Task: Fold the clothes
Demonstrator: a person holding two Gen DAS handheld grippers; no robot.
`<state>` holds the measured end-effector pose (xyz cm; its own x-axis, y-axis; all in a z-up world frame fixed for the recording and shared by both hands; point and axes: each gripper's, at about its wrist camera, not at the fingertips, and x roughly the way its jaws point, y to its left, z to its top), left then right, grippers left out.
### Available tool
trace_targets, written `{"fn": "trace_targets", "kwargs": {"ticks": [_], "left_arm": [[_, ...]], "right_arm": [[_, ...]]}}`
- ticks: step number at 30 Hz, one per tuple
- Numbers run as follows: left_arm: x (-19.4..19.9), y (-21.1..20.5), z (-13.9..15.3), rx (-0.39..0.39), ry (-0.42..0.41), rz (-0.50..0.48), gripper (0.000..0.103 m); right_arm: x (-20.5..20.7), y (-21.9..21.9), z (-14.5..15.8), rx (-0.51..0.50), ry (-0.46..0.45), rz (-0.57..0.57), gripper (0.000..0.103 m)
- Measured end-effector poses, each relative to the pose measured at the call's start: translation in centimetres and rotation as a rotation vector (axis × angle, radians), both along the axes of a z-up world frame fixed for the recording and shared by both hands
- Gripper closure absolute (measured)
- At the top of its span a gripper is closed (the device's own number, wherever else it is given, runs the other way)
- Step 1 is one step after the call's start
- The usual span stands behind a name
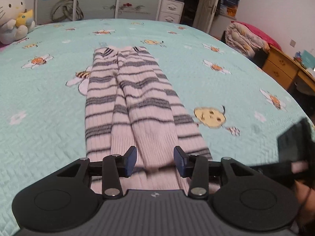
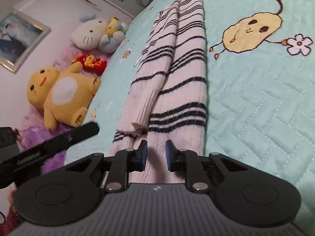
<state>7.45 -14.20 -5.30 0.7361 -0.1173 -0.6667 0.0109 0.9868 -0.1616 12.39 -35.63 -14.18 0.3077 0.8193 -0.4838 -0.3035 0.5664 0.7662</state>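
So my striped sweater (image 1: 137,102) lies folded long and narrow on the quilt (image 1: 49,98); left gripper (image 1: 155,160) and right gripper (image 2: 156,155) both spread, pinching nothing.

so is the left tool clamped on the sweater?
No. The left tool is open, its pads apart above the striped sweater with nothing pinched between them.

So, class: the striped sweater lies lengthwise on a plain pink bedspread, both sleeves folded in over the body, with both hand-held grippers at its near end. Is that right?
Not quite. The bedspread is mint green with bees and flowers, not plain pink, as the left wrist view shows. The rest stands: the striped sweater has both sleeves folded in, and the left hand-held gripper and right hand-held gripper are at its near end.
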Motion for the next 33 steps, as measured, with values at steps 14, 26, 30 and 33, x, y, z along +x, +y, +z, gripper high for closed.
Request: {"fn": "trace_targets", "kwargs": {"ticks": [14,26,30,33], "left_arm": [[4.2,-1.5,-5.2,0.014,0.149,0.041,0.063],[2.0,-0.4,-1.4,-0.070,0.032,0.061,0.061],[3.1,1.7,0.2,-0.165,-0.039,0.147,0.061],[6.3,3.2,-0.4,-0.203,-0.004,0.178,0.061]], "right_arm": [[6.5,3.3,1.6,0.224,-0.010,-0.030,0.080],[8.2,3.4,0.0,0.212,0.021,0.031,0.078],[8.6,3.8,-2.0,0.201,0.010,0.078,0.093],[8.5,3.6,-3.2,0.192,-0.058,0.113,0.103]]}}
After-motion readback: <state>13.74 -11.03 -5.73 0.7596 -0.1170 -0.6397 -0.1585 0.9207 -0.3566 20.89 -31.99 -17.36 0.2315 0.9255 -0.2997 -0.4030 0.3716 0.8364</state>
